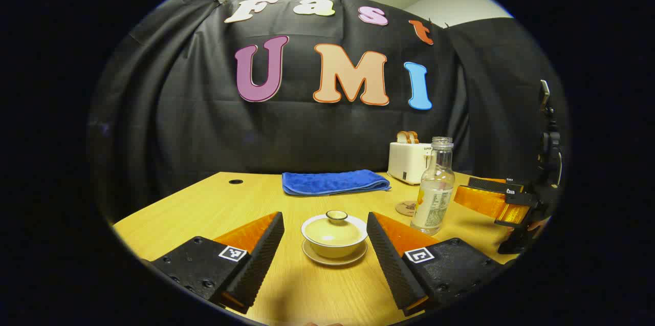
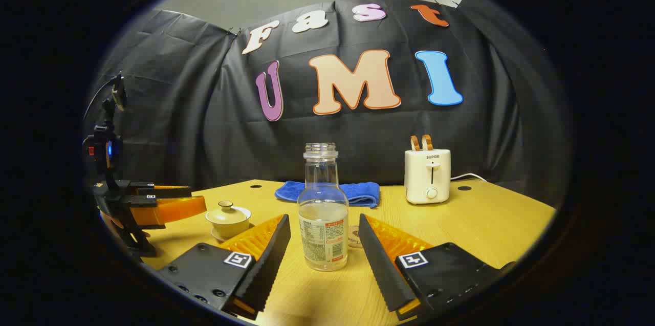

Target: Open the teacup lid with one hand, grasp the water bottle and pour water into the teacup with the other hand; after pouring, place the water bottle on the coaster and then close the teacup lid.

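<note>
Here both tools sit spread and holding nothing, each lined up on its own target, which suits a task that gives one hand the lid and the other the bottle. The left gripper point(image 1: 325, 236) has its fingers parted wide to either side of the teacup point(image 1: 334, 241), not touching it; the cup rests on its saucer on the desk point(image 1: 215, 203) with the lid point(image 1: 335, 224) in place, knob up, so the opening step looks not yet done. The right gripper point(image 2: 324, 244) likewise stands released, its fingers flanking the water bottle point(image 2: 323, 213) without contact. The bottle is upright, uncapped and part full, standing to the right of the teacup in the left gripper view. Just behind the bottle's base lies the coaster point(image 1: 406, 208), close by, probably so the set-down after pouring needs little travel. A folded blue towel point(image 1: 333, 182) and a white toaster point(image 2: 427, 175) sit well back near the wall, away from the working area. My reading is that the next move calls for the left gripper to close on the lid's knob, a small target that could slip.
</note>
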Tool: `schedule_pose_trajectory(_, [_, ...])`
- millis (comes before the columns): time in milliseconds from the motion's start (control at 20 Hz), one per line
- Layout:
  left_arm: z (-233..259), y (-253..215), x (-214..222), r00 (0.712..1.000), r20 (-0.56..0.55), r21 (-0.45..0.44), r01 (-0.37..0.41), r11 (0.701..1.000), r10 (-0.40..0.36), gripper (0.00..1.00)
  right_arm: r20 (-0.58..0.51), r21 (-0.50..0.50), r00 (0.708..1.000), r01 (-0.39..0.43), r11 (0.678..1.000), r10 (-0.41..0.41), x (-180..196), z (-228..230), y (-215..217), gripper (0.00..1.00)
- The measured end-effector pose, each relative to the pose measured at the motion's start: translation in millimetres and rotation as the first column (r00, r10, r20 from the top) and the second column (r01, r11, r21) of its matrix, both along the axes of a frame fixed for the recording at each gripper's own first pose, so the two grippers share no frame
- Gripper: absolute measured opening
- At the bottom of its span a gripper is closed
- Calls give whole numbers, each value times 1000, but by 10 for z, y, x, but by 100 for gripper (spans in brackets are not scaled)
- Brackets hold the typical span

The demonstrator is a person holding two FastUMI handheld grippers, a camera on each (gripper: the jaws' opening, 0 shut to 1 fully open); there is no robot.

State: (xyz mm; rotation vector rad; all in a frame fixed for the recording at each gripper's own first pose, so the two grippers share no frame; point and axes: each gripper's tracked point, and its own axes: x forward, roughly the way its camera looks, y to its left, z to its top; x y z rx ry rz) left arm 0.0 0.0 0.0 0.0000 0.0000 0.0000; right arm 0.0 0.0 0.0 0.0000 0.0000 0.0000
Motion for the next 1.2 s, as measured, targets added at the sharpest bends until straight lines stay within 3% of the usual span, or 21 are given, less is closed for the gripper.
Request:
schedule_pose_trajectory(250, [12,11,-14,1000,2,18,-9,1000,8,95,0,-5,1000,1,1000,-1,-11,-3,10,91])
schedule_pose_trajectory(550, [30,17,-6,1000,21,24,-17,1000,16,96,-1,-6,1000,27,1000,-27,-3,8,-38,85])
schedule_pose_trajectory(800, [32,18,7,999,38,31,-24,999,23,94,-2,-6,1000,29,1000,-29,-5,7,-34,92])
schedule_pose_trajectory(850, [34,12,21,999,39,31,-20,999,19,97,-2,-5,1000,29,1000,-29,-9,2,-40,85])
schedule_pose_trajectory(900, [36,2,15,999,41,32,-13,999,11,94,-2,-5,1000,30,1000,-30,-11,8,-39,88])
schedule_pose_trajectory(1200, [-7,-6,8,999,31,31,12,999,-13,95,-3,-6,1000,29,1000,-29,-12,9,-35,88])
